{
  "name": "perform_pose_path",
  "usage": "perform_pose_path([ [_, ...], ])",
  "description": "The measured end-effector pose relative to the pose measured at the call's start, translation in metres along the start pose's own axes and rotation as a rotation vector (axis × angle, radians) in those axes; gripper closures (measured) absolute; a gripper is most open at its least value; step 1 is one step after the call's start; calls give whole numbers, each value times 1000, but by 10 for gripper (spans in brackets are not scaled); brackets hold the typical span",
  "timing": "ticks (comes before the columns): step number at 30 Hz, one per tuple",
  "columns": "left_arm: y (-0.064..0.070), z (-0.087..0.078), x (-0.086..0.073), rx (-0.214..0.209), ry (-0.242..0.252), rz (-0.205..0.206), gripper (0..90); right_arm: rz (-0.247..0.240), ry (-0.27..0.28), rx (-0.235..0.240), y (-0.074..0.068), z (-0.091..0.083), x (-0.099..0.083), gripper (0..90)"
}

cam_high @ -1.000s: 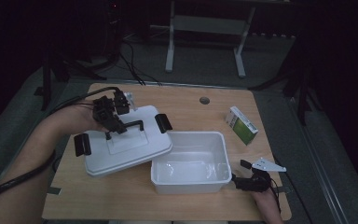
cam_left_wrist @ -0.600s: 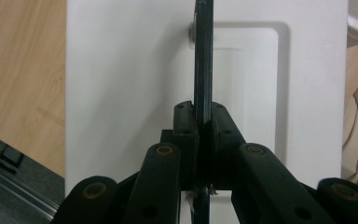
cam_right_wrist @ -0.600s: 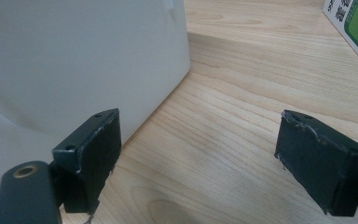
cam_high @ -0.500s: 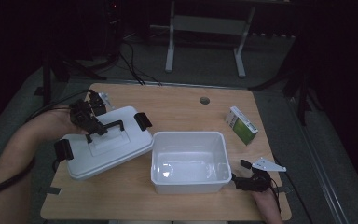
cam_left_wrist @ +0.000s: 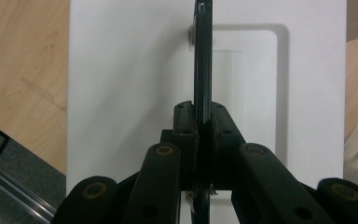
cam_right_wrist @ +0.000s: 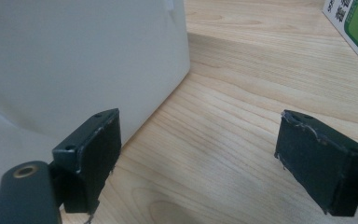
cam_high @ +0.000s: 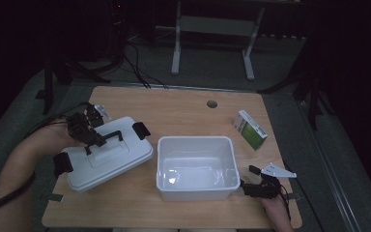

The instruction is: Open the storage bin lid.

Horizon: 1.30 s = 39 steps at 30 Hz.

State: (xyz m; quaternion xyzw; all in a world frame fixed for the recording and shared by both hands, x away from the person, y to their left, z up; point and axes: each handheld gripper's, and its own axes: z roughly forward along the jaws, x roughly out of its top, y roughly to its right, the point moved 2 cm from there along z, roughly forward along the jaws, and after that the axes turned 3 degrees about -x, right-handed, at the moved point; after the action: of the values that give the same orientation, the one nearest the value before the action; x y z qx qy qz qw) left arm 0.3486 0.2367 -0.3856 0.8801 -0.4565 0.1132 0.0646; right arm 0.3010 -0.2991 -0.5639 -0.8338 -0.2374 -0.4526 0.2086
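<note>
1. The white lid (cam_high: pixel 107 157) is seen at the left of the wooden surface (cam_high: pixel 188 113), just beside the open white tub (cam_high: pixel 196 166). The lid appears tilted, but whether its near edge rests on the surface cannot be told.
2. The lid's black handle (cam_left_wrist: pixel 203 60) is clamped between the left tongs (cam_high: pixel 92 140); in the left gripper view the jaws are closed tight on it, and the handle's near end is hidden behind them.
3. Two black clips are seen on the lid, one at its near left corner (cam_high: pixel 63 164) and one at its far right corner (cam_high: pixel 141 129).
4. The right tongs (cam_high: pixel 251 189) are held at the near right corner of the tub, spread wide with nothing between them. In the right gripper view one jaw lies just beside the tub wall (cam_right_wrist: pixel 74 65); contact cannot be confirmed.
5. A green and white box (cam_high: pixel 250 129) lies to the far right; its print is too small to be read, and it is cut off in the right gripper view (cam_right_wrist: pixel 354 28).
</note>
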Motion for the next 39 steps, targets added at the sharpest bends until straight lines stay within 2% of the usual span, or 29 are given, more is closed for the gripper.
perform_pose_path([
  [9, -1, 29, -8, -24, 0, -19, 837, -3, -1, 2, 0, 0, 0, 138],
  [11, -1, 41, -12, -44, 13, -26, 837, -3, -3, 5, 0, 0, 0, 139],
  [16, 1, 58, -18, -62, 31, -46, 837, -4, -3, 3, 0, 0, 0, 138],
  [18, 1, 61, -20, -65, 31, -43, 837, -5, -3, 1, 0, 0, 0, 137],
  [22, 7, 74, -25, -96, 40, -49, 838, -6, -2, 0, 0, -1, 0, 137],
  [24, 9, 77, -26, -95, 45, -47, 837, -7, -2, 0, 0, -1, 0, 137],
  [27, 14, 89, -28, -110, 30, -43, 837, -5, -2, 1, 1, -1, 0, 137],
  [34, 16, 99, -31, -117, 12, -54, 837, -7, -3, 2, 0, -1, 0, 136],
  [39, 17, 105, -32, -136, 22, -58, 837, -16, -9, -1, 0, 0, 0, 136],
])
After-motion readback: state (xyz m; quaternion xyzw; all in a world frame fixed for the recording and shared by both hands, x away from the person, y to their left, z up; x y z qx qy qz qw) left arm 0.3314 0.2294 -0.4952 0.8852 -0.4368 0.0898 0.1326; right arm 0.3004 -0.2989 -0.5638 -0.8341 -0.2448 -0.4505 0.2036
